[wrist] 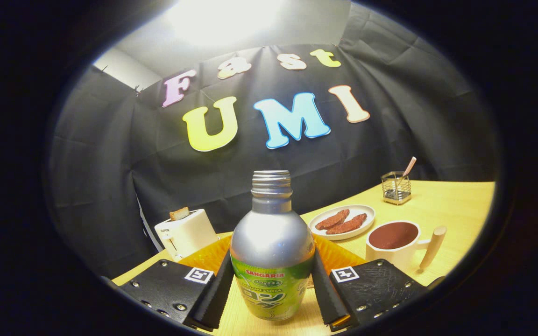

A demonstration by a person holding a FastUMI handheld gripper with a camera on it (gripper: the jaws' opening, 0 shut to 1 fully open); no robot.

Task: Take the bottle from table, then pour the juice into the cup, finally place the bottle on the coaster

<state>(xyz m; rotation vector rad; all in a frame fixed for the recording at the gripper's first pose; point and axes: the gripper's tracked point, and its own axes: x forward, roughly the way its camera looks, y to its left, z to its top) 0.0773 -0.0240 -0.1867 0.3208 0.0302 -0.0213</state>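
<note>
The gripper (272,284) holds the uncapped silver metal bottle with a green label (271,252) upright, both fingers pressed on its sides, above the light wooden table (442,207). Just behind it lies an orange ribbed coaster (339,256). To the right stand a white cup of dark liquid with a wooden handle (397,245), a white plate of brown pieces (343,220) and a wire holder (396,187); a white toaster (186,232) stands left.

Bright overhead light, strong fisheye bend.
A lamp above the wall blew out to white glare; the table (442,205) was warmly lit and curved toward the rim. The bottle (272,252) carried soft highlights and stayed sharp, while the fingers (213,291) fell into dim shadow.
</note>
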